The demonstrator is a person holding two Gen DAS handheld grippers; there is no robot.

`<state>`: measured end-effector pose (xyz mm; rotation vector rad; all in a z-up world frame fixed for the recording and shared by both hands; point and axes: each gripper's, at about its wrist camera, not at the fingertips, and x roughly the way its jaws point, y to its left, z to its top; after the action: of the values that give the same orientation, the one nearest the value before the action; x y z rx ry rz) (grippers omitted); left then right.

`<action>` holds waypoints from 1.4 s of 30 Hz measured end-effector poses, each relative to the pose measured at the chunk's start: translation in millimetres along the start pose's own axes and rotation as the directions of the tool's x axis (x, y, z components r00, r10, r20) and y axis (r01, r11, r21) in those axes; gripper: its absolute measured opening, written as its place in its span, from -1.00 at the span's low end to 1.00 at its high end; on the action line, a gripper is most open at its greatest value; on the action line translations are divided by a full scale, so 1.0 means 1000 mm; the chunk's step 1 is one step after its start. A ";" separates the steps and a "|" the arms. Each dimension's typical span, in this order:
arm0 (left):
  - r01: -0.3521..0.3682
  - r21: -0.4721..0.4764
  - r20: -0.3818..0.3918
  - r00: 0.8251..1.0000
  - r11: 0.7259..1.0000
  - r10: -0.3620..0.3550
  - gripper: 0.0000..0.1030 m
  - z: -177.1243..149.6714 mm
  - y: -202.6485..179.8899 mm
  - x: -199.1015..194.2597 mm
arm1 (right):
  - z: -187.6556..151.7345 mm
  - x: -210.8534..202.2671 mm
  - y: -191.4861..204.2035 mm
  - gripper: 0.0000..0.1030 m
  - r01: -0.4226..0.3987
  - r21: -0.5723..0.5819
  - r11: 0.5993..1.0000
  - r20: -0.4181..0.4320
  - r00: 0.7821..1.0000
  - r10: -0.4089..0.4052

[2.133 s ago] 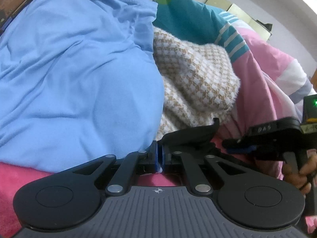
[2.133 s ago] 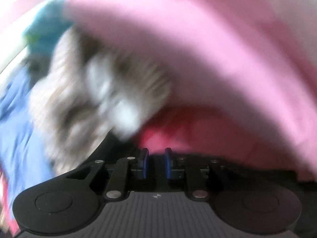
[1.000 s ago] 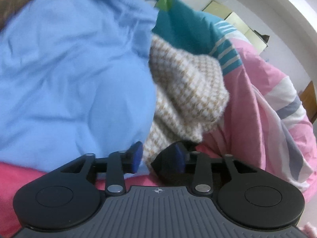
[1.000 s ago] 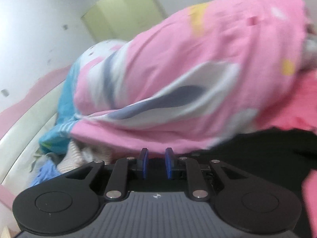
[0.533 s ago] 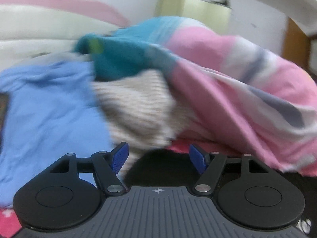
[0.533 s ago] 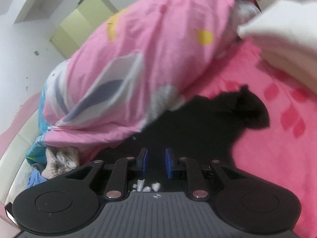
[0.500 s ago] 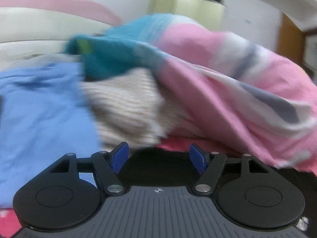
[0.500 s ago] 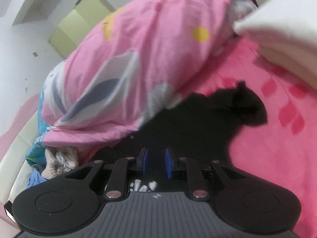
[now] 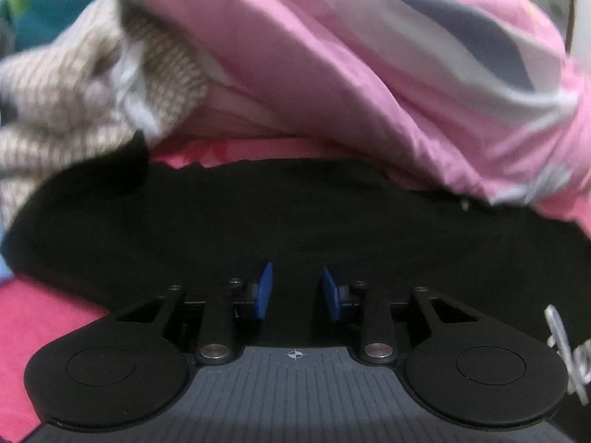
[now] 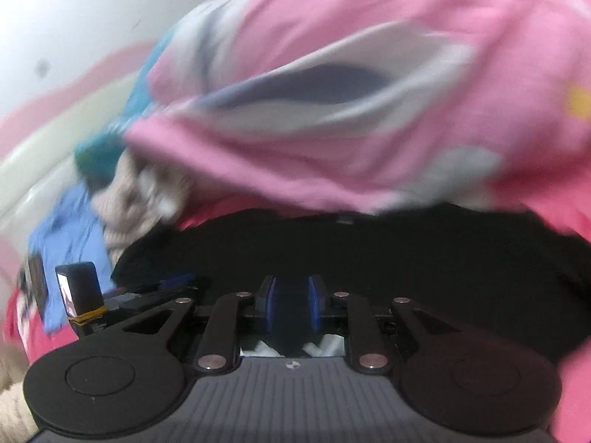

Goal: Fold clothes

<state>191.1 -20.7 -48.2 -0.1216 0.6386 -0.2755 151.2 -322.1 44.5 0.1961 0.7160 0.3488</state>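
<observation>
The work surface is a bed covered with a pink sheet (image 9: 40, 328). A white wall (image 10: 74, 11) stands behind it in the right wrist view. A pink quilt (image 9: 332, 74) with grey and white patches is heaped along the far side. To its left lie a beige checked knit garment (image 9: 62, 99), a light blue garment (image 10: 70, 229) and a teal cloth (image 9: 48, 7).

The task item, a black garment (image 9: 295, 214), lies spread flat on the sheet in front of the quilt, directly under both tools. Silver lettering (image 9: 565, 350) on it is cut off and unreadable.

The left gripper (image 9: 295, 289) has just been closing; its jaws stand apart over the black fabric, with nothing visibly pinched. The right gripper (image 10: 290, 304) shows a narrow gap; whether it clamps fabric cannot be told.
</observation>
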 end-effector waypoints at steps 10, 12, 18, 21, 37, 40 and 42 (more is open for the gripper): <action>0.125 -0.134 0.044 0.992 0.983 -0.120 -0.36 -0.007 0.025 -0.002 | 0.052 0.165 0.038 -0.60 -0.009 -0.178 0.984 -0.106 0.994 -0.010; 0.140 -0.148 0.047 0.990 0.979 -0.134 -0.36 -0.006 0.027 -0.003 | 0.063 0.185 0.032 -0.55 -0.003 -0.176 0.984 -0.125 0.992 -0.019; 0.158 -0.165 0.051 0.987 0.974 -0.152 -0.34 -0.004 0.029 -0.003 | 0.075 0.222 0.018 -0.41 -0.007 -0.237 0.971 -0.187 0.982 -0.039; 0.161 -0.167 0.051 0.987 0.973 -0.155 -0.34 -0.005 0.029 -0.004 | 0.071 0.225 0.017 -0.36 -0.034 -0.253 0.967 -0.193 0.981 -0.016; 0.169 -0.174 0.052 0.985 0.970 -0.162 -0.34 -0.005 0.028 -0.006 | 0.036 0.232 0.062 -0.87 0.180 -0.550 0.815 -0.006 0.976 -0.220; 0.170 -0.175 0.052 0.985 0.970 -0.163 -0.34 -0.005 0.028 -0.005 | 0.037 0.235 0.059 -0.73 0.207 -0.514 0.833 0.014 0.972 -0.233; 0.171 -0.176 0.052 0.985 0.969 -0.164 -0.34 -0.005 0.028 -0.005 | 0.042 0.232 0.057 -0.70 0.215 -0.471 0.855 0.011 0.971 -0.238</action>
<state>190.3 7.8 -54.3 -0.3550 0.6162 -0.3771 328.1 -184.0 -48.1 -0.3599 0.6728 0.2917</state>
